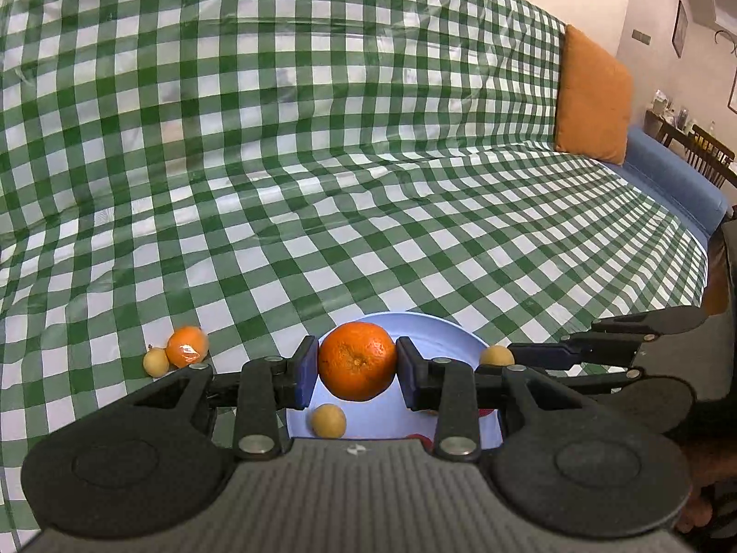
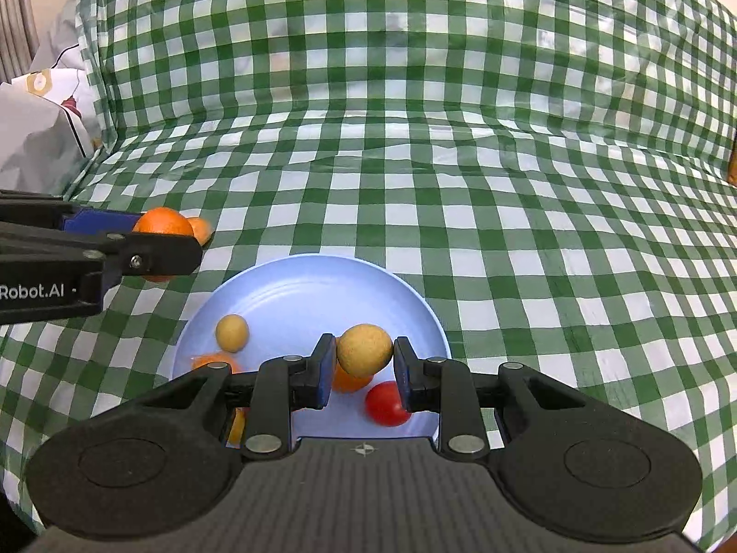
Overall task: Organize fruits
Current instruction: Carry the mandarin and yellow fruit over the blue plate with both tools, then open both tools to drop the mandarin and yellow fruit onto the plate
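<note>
My left gripper point(image 1: 357, 371) is shut on an orange tangerine point(image 1: 357, 361) and holds it above the left edge of a light blue plate point(image 1: 442, 336). My right gripper point(image 2: 364, 364) is shut on a small tan round fruit point(image 2: 365, 350) above the same plate point(image 2: 299, 290). On the plate lie another tan fruit point(image 2: 232, 332), a red tomato point(image 2: 386, 404) and orange pieces point(image 2: 213, 361). A second tangerine point(image 1: 186, 345) and a small tan fruit point(image 1: 155, 361) lie on the cloth left of the plate. The left gripper also shows in the right wrist view point(image 2: 161, 249).
Everything rests on a green-and-white checked cloth point(image 1: 322, 161) draped over a sofa. An orange cushion point(image 1: 592, 97) leans at the far right. A white paper bag point(image 2: 41, 124) stands at the far left. The cloth's edge drops off at the right.
</note>
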`<state>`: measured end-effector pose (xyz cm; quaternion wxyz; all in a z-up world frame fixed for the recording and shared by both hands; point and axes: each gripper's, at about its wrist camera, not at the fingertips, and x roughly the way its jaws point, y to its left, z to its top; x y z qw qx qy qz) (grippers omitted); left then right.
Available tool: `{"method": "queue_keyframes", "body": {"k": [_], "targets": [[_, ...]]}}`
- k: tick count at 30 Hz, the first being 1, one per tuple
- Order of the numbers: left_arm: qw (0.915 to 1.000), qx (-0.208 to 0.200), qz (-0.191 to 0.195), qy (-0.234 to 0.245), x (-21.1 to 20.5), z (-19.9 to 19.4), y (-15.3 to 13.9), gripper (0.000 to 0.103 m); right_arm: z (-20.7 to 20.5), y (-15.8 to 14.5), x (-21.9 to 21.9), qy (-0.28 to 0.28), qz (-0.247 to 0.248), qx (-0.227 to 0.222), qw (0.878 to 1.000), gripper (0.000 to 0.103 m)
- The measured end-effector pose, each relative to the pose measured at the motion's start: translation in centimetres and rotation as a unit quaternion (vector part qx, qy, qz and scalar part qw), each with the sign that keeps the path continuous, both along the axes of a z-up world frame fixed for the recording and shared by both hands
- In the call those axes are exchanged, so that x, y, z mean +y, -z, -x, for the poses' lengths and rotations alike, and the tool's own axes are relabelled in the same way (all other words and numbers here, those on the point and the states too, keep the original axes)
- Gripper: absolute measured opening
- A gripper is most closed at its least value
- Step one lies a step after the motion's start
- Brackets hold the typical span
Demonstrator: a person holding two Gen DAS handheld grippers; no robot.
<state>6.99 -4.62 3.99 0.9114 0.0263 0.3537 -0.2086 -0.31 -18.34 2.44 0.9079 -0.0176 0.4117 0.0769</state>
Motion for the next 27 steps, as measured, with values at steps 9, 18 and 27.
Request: {"method": "queue_keyframes", "body": {"k": [9, 18, 27], "targets": [[0.9999, -0.009, -0.01, 0.011, -1.0, 0.3, 0.3, 0.039, -0.1, 0.6, 0.0, -0.013, 0.003, -0.001, 1.0, 0.028], [0.9999, -0.008, -0.01, 0.011, -1.4, 0.1, 0.5, 0.039, 0.6, 0.7, -0.6, -0.017, 0.007, 0.001, 1.0, 0.028], [0.9998, -0.01, -0.008, 0.013, -1.6, 0.1, 0.5, 0.039, 0.7, 0.8, -0.5, -0.017, 0.008, 0.001, 1.0, 0.028]]}}
